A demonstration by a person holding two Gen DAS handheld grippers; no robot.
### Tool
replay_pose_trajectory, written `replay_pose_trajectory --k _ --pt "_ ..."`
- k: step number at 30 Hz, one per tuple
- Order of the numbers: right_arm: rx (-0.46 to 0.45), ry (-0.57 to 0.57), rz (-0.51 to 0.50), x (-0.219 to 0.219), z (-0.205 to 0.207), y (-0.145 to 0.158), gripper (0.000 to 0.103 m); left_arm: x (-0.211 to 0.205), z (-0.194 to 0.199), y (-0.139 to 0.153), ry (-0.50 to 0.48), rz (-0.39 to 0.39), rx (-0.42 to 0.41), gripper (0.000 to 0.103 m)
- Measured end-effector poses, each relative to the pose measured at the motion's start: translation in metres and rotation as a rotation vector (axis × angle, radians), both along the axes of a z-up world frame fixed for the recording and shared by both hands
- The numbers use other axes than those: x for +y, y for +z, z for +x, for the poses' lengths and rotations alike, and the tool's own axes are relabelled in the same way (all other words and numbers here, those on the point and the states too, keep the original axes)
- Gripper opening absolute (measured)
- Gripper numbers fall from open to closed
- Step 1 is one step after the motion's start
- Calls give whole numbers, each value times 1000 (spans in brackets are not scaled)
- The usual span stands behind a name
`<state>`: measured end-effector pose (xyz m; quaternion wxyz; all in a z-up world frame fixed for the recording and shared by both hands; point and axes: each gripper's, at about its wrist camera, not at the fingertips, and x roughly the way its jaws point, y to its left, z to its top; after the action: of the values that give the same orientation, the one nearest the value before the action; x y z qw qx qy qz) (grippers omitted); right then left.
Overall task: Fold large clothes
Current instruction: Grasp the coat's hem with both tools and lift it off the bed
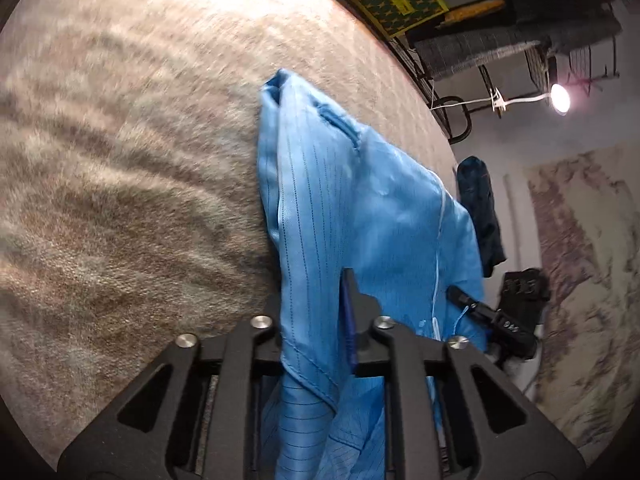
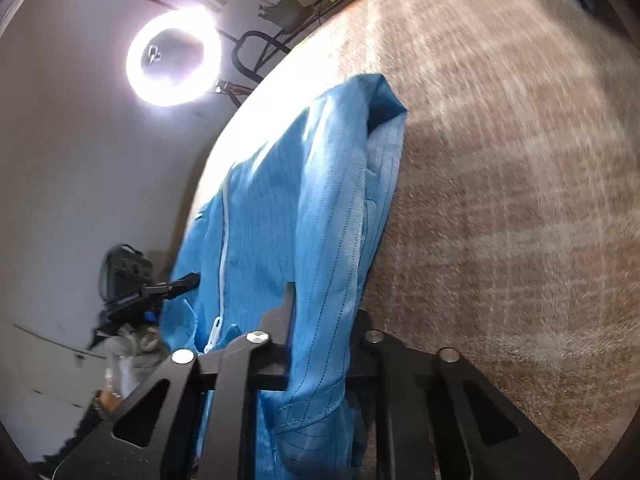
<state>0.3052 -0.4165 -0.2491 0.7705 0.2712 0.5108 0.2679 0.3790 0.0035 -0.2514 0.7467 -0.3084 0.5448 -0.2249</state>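
You hold the blue coat by one edge, the jaws of your left gripper and right gripper each shut on cloth. It lies on the brown carpet, its long side running away from you. Next, carry that edge over evenly to fold it.

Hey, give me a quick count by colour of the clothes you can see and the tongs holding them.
Light blue garment: 1
Dark blue garment: 1
Black tongs, both shut on the light blue garment: 2, left tongs, right tongs
Total: 4
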Motion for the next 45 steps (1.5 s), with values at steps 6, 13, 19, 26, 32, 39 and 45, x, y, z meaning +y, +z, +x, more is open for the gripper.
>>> replay_pose_trajectory --k 6,13,19,26,32,39,45 --pt "-103 28 -149 14 -18 38 5 -14 -15 29 -28 57 -99 7" --pt "-192 28 -208 15 -40 81 4 -39 -31 59 -72 48 -163 6" --pt "-224 -2 -226 -14 -48 104 4 -75 -34 82 -124 30 -216 6" --pt "-251 -60 -263 -75 -58 119 4 -137 -25 106 -214 0 -273 6" --pt "-267 -113 -332 -118 -55 127 4 -205 -4 120 -278 -24 -308 6" --pt "-296 -175 -420 -180 -44 143 4 -288 19 135 -351 -31 -362 6" --pt "-355 -221 -498 -235 -21 163 4 -360 50 154 -385 -32 -426 6"
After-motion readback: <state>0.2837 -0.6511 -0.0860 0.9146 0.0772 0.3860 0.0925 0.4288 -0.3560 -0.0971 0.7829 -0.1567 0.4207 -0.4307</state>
